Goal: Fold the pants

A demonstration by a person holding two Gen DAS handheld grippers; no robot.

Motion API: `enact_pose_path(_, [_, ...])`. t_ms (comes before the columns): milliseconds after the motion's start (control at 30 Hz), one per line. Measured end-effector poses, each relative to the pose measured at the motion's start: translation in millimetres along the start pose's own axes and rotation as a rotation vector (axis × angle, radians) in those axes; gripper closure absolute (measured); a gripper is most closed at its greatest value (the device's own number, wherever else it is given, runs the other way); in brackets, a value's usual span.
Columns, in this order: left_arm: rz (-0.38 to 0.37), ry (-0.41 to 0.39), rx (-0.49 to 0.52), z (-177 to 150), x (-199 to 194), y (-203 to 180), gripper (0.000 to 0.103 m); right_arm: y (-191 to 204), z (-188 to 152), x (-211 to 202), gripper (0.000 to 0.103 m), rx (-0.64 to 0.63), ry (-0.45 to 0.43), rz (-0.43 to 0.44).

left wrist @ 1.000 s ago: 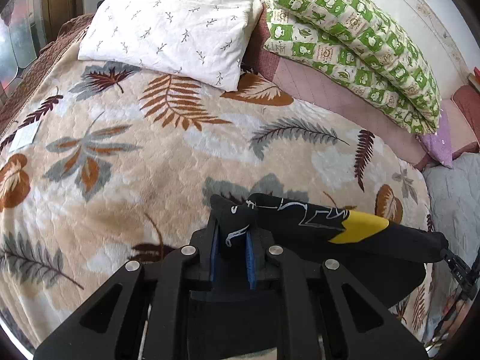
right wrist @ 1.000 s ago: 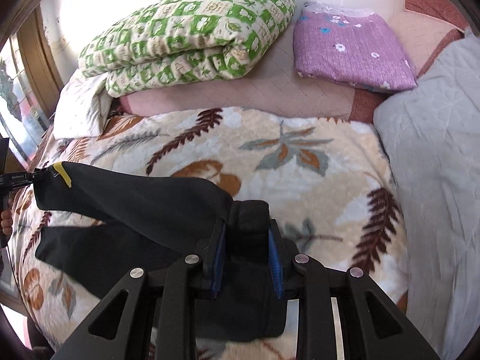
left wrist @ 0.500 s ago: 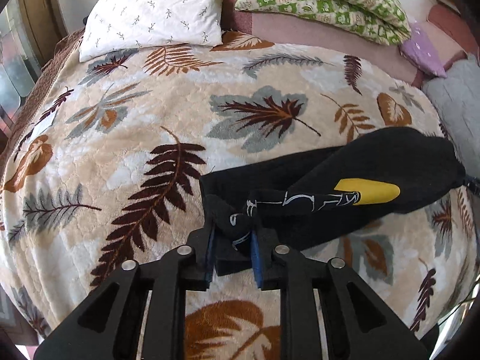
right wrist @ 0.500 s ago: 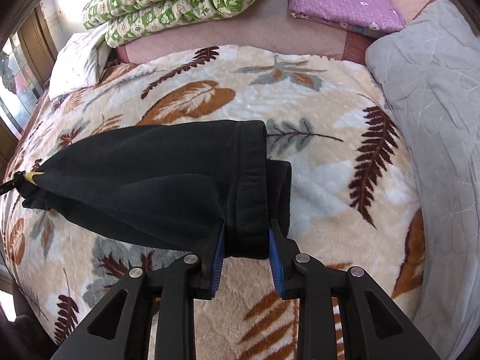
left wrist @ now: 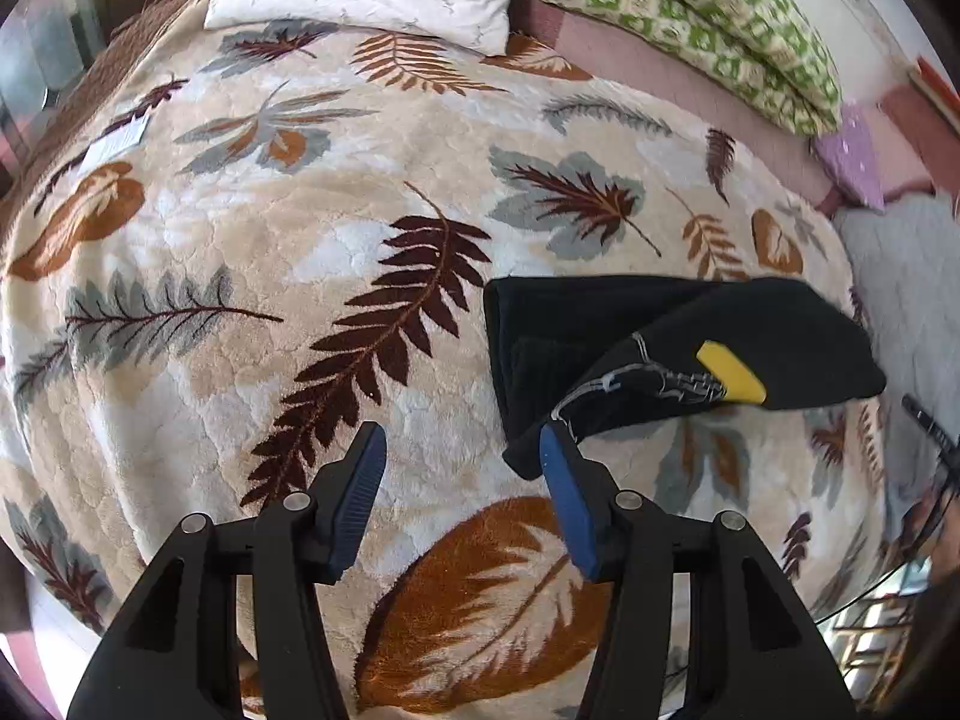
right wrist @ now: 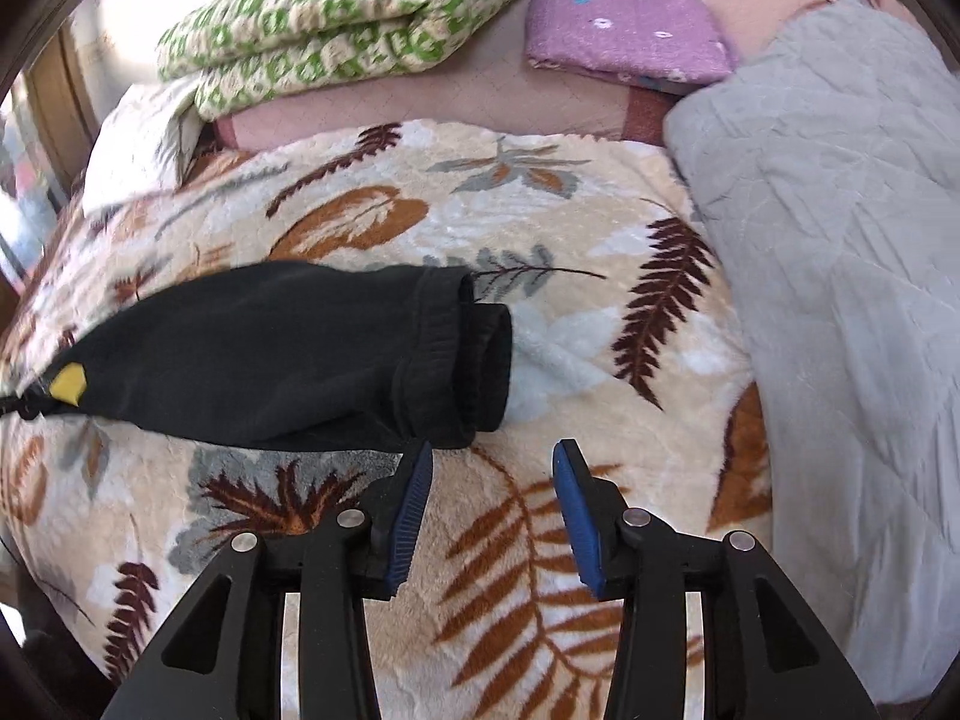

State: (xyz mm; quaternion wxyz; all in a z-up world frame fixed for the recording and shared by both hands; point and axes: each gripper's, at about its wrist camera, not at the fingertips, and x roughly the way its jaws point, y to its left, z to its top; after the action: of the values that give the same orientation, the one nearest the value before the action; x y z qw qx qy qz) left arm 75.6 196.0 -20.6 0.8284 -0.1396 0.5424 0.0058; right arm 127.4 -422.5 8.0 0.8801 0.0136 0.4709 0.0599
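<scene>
Both grippers — left gripper (left wrist: 459, 450), right gripper (right wrist: 492, 456) — agape beside black pants (right wrist: 270, 354)

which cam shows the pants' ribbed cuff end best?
Right wrist: the black pants show their ribbed cuff end clearly, near the open right gripper. Left wrist shows mainly the yellow patch end beside the open left gripper.

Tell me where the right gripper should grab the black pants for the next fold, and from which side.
Take the ribbed waistband end of the black pants. It lies just ahead of the open right gripper, stacked in thick rolled layers, so a low approach from the near edge, jaws straddling all layers, probably works best. The open left gripper sits by the opposite corner.
</scene>
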Motion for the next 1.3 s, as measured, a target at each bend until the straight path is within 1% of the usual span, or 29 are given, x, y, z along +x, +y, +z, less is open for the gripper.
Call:
enact_pose_path(100, [-0.105, 0.059, -0.13, 16, 6, 13, 0.051, -1, 4, -17, 0.059, 0.085, -0.035, 0.079])
enact_pose_path(167, [-0.111, 0.135, -0.178, 21, 20, 14, 0.05, 8, 7, -22, 0.058, 0.112, -0.041, 0.115])
enact_pose_path(200, [-0.133, 0.165, -0.195, 20, 27, 15, 0.05, 16, 8, -24, 0.058, 0.13, -0.041, 0.149])
enact_pose_path(267, [-0.156, 0.204, -0.23, 16, 37, 19, 0.05, 30, 8, -23, 0.057, 0.149, -0.033, 0.198])
enact_pose_path(300, [-0.193, 0.229, -0.267, 13, 41, 22, 0.05, 40, 9, -22, 0.057, 0.161, -0.027, 0.236])
enact_pose_path(367, [-0.312, 0.274, -0.369, 6, 48, 32, 0.05, 55, 11, -17, 0.057, 0.175, -0.012, 0.285])
enact_pose_path(400, [-0.354, 0.291, -0.417, 3, 49, 36, 0.05, 61, 10, -15, 0.057, 0.178, -0.006, 0.3])
enact_pose_path(467, [-0.425, 0.311, -0.514, -2, 50, 45, 0.05, 72, 10, -10, 0.057, 0.184, 0.006, 0.325])
enact_pose_path(500, [-0.443, 0.31, -0.547, -3, 49, 47, 0.05, 78, 11, -6, 0.057, 0.186, 0.014, 0.335])
enact_pose_path(567, [-0.456, 0.299, -0.586, 0, 50, 48, 0.048, 86, 12, -1, 0.057, 0.181, 0.026, 0.342])
enact_pose_path(633, [-0.446, 0.3, -0.607, 3, 53, 45, 0.045, 88, 13, 3, 0.057, 0.179, 0.028, 0.331])
enact_pose_path(667, [-0.449, 0.311, -0.616, 4, 57, 42, 0.044, 87, 13, 3, 0.057, 0.185, 0.027, 0.325])
enact_pose_path(800, [-0.508, 0.381, -0.62, -2, 74, 25, 0.044, 71, 10, 4, 0.055, 0.249, 0.025, 0.306])
enact_pose_path(867, [-0.524, 0.397, -0.638, -5, 79, 22, 0.044, 63, 9, 3, 0.055, 0.258, 0.026, 0.291])
enact_pose_path(967, [-0.524, 0.375, -0.673, -4, 80, 23, 0.047, 47, 6, -1, 0.055, 0.279, 0.015, 0.269])
enact_pose_path(1000, [-0.517, 0.366, -0.676, -4, 79, 23, 0.055, 38, 6, -2, 0.055, 0.294, 0.006, 0.245])
enact_pose_path(1033, [-0.518, 0.359, -0.678, -3, 78, 22, 0.06, 30, 6, -3, 0.055, 0.311, -0.001, 0.225])
enact_pose_path(1133, [-0.508, 0.338, -0.66, 1, 73, 17, 0.06, 8, 10, 0, 0.055, 0.369, -0.008, 0.174])
enact_pose_path(1167, [-0.506, 0.334, -0.66, 2, 73, 16, 0.06, 1, 12, 3, 0.055, 0.386, -0.002, 0.152])
enact_pose_path(1200, [-0.508, 0.332, -0.653, 4, 73, 15, 0.06, -7, 13, 10, 0.055, 0.405, 0.022, 0.136])
enact_pose_path(1267, [-0.496, 0.331, -0.653, 6, 75, 15, 0.06, -17, 13, 27, 0.055, 0.453, 0.064, 0.139])
enact_pose_path(1300, [-0.494, 0.333, -0.653, 6, 77, 14, 0.06, -21, 12, 38, 0.055, 0.488, 0.081, 0.163])
